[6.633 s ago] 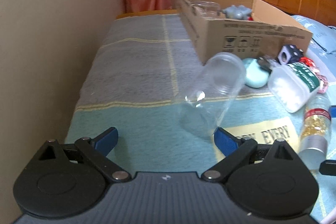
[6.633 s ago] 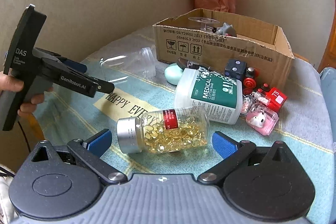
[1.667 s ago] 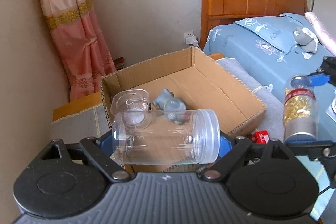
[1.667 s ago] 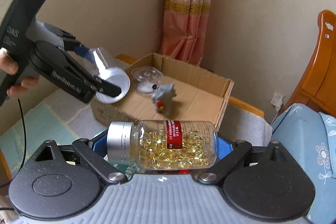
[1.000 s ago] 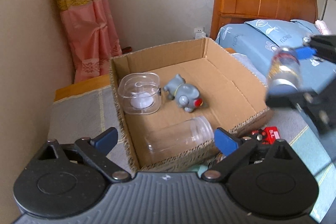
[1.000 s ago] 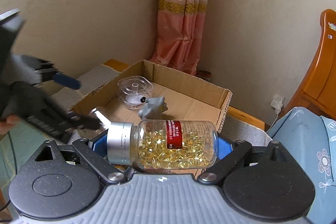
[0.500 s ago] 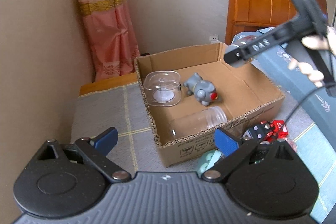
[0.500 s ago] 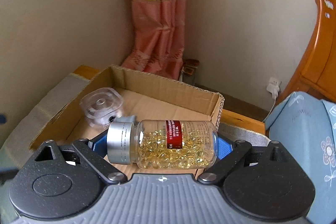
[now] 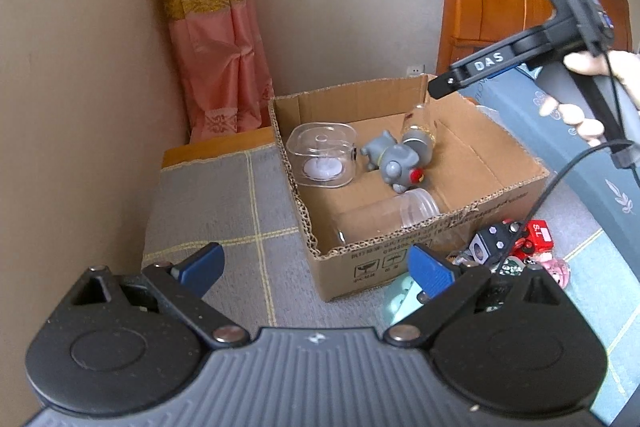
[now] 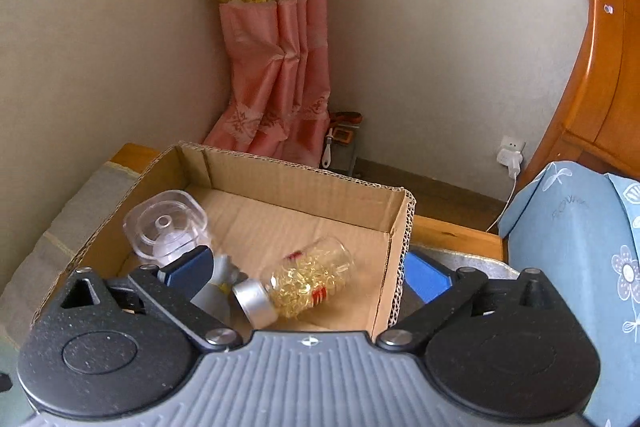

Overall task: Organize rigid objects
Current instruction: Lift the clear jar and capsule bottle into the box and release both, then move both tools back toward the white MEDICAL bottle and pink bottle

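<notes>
Right gripper (image 10: 308, 271): I see my jaws spread wide over the box; they have just been opening, and nothing sits between the blue pads.
Left gripper (image 9: 316, 265): my jaws are released and empty, hanging in front of the box's near wall.
Brown open-topped cardboard box (image 9: 516, 183): it stands on the grey checked cloth (image 9: 224, 211) of the counter, close to the corner by the pink curtain (image 9: 216, 47).
Clear glass bottle of golden capsules with a silver cap (image 10: 300, 281): it is free of my right jaws and inside the box, tilted with its cap toward me; it looks blurred, and I cannot tell whether it has settled on the floor of the box.
Grey elephant-like toy figure (image 9: 394, 161): inside the box, just beside the capsule bottle.
Clear rounded-square plastic case (image 9: 322, 155): inside the box, at its left wall.
Clear plastic jar (image 9: 384, 217): lying on its side inside the box, along the near wall.
Small red, black and pink trinkets (image 9: 516, 247): on the counter, outside the box, at its right front corner.
</notes>
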`<state>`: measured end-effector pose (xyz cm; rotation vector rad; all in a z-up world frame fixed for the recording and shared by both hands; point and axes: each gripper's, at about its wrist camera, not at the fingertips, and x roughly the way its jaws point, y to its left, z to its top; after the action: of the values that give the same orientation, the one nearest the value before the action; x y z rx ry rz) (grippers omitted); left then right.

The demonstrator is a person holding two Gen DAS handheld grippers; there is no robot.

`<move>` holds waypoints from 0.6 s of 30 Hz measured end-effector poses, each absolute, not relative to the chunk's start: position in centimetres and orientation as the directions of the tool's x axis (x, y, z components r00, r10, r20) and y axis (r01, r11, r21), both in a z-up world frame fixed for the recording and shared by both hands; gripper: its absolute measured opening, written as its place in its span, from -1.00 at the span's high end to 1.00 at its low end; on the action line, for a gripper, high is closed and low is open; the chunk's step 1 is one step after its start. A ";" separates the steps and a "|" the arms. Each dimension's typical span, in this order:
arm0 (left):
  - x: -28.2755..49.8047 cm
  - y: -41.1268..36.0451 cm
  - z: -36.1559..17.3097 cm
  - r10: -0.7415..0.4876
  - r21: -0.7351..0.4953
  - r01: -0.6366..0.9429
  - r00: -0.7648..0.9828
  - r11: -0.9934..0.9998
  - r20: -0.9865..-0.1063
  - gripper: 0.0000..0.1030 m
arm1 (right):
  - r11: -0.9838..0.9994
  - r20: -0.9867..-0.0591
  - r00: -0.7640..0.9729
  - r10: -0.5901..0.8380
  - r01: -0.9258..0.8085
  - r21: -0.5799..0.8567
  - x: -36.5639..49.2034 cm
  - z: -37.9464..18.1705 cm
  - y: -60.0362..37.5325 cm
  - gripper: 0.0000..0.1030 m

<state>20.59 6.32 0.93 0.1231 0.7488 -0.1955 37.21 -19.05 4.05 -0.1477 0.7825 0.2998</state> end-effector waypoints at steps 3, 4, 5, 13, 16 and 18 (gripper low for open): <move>20.1 6.3 0.9 -0.138 0.034 0.221 0.716 0.975 -0.684 -0.91 | 0.945 -0.707 0.674 0.214 -0.326 -0.025 36.1 4.6 -19.1 -1.00; 19.9 6.4 0.9 -0.138 0.033 0.220 0.716 0.975 -0.684 -0.91 | 0.944 -0.703 0.677 0.217 -0.330 -0.026 35.4 4.7 -19.1 -1.00; 19.8 6.4 0.8 -0.137 0.031 0.216 0.715 0.976 -0.685 -0.91 | 0.942 -0.703 0.676 0.220 -0.335 -0.026 35.0 4.9 -19.1 -1.00; 18.5 6.4 0.0 -0.132 0.015 0.194 0.718 0.981 -0.684 -0.91 | 0.939 -0.681 0.693 0.238 -0.342 -0.020 29.4 4.7 -19.5 -1.00; 18.1 6.3 -0.5 -0.133 0.006 0.190 0.710 0.982 -0.692 -0.91 | 0.944 -0.673 0.699 0.240 -0.330 -0.006 27.0 3.9 -20.1 -1.00; 17.8 6.0 -0.9 -0.134 0.003 0.189 0.707 0.982 -0.695 -0.91 | 0.948 -0.672 0.703 0.234 -0.317 -0.002 25.4 3.1 -20.6 -1.00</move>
<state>17.80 6.04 -0.90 0.0758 0.7655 -0.1798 25.40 -20.59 3.07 -0.1205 0.7296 0.3075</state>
